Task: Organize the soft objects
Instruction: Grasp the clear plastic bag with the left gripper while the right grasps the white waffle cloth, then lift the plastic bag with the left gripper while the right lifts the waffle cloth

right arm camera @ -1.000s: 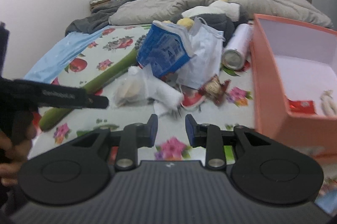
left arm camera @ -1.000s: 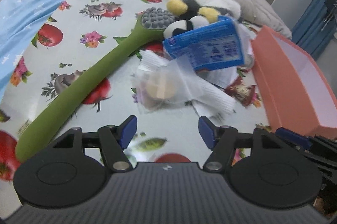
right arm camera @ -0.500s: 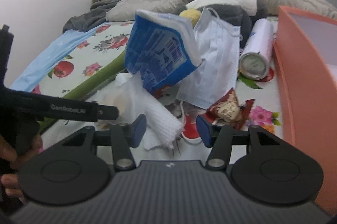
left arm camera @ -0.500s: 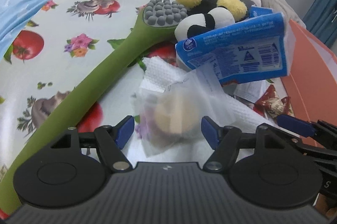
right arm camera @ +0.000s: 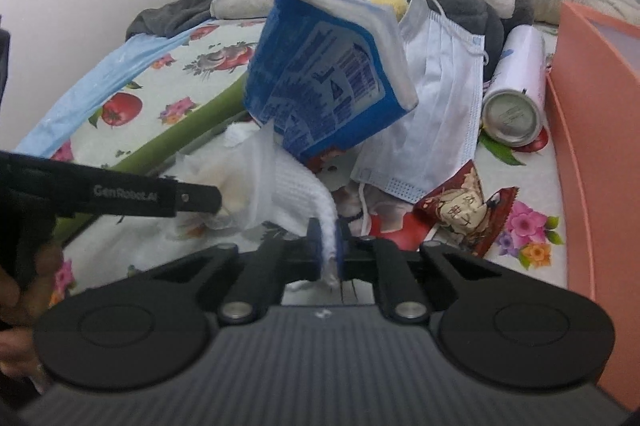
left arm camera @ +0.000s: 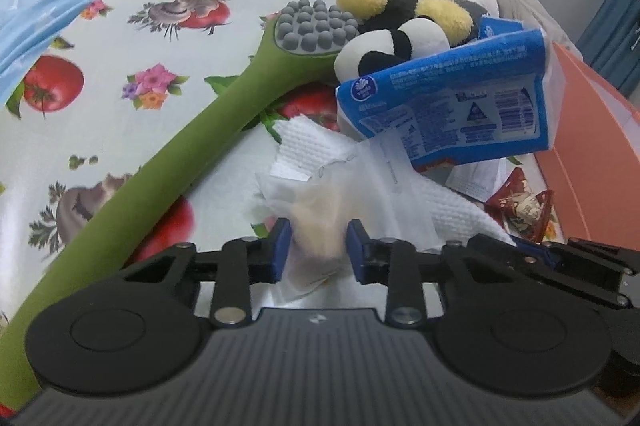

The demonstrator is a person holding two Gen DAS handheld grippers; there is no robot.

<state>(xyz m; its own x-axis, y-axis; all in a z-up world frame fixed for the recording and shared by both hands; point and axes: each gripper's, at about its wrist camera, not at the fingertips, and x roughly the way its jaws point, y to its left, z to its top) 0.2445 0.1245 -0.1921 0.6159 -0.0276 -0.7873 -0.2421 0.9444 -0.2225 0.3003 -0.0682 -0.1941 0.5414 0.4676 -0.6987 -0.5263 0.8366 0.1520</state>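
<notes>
plush penguin (left arm camera: 404,21): lower body hidden behind blue tissue pack (left arm camera: 452,105) | orange box (right arm camera: 592,153): cut off by right edge | clear bag (left arm camera: 320,222): contents blurred, not identifiable | green massager (left arm camera: 168,161): handle end hidden behind left hand-held gripper (left arm camera: 316,252)

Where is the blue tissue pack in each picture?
Left wrist view: the blue tissue pack is right of centre, propped just below the plush penguin.
Right wrist view: the blue tissue pack is at upper centre, tilted, left of the face mask.
Shared landmark: the green massage stick lies left of the pack in both.
</notes>
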